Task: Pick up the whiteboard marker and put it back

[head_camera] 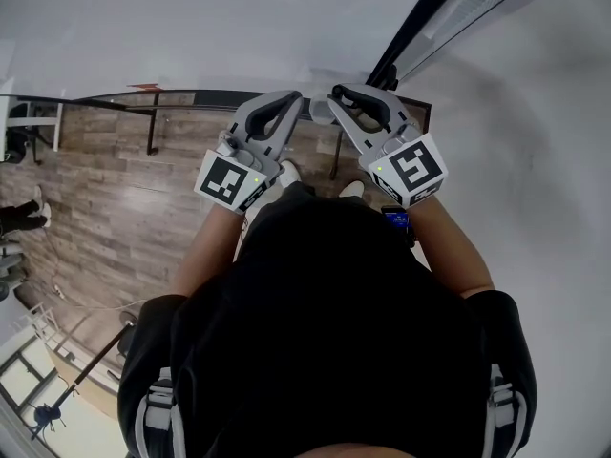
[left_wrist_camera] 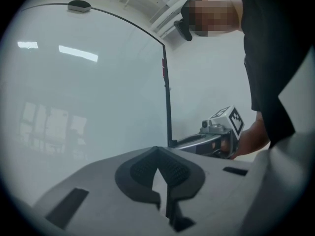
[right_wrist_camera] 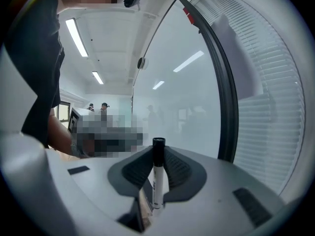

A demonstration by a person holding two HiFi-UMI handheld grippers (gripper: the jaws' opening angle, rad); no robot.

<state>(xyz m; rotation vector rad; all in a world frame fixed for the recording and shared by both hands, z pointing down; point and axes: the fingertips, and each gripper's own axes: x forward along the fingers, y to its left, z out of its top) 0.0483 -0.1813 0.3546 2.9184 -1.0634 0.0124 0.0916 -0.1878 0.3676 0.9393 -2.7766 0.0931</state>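
Observation:
A whiteboard marker [right_wrist_camera: 157, 178], white with a black cap, stands upright between the pads of my right gripper [right_wrist_camera: 158, 155], which is shut on it. The cap pokes up above the fingertips. In the head view the right gripper [head_camera: 342, 95] and the left gripper [head_camera: 292, 99] are held up side by side, close to the whiteboard [head_camera: 239, 27]; the marker is hidden there. My left gripper [left_wrist_camera: 157, 151] has its tips together with nothing between them. The glossy whiteboard [left_wrist_camera: 88, 92] fills the left gripper view, where the right gripper [left_wrist_camera: 219, 134] shows to the right.
The board's black frame [left_wrist_camera: 167, 97] runs upright just ahead, and a dark oval object [left_wrist_camera: 78, 5] sits on its top edge. Window blinds [right_wrist_camera: 275, 87] lie to the right of the frame [right_wrist_camera: 227, 107]. Wooden floor [head_camera: 105, 218] and stand legs [head_camera: 151, 132] show below.

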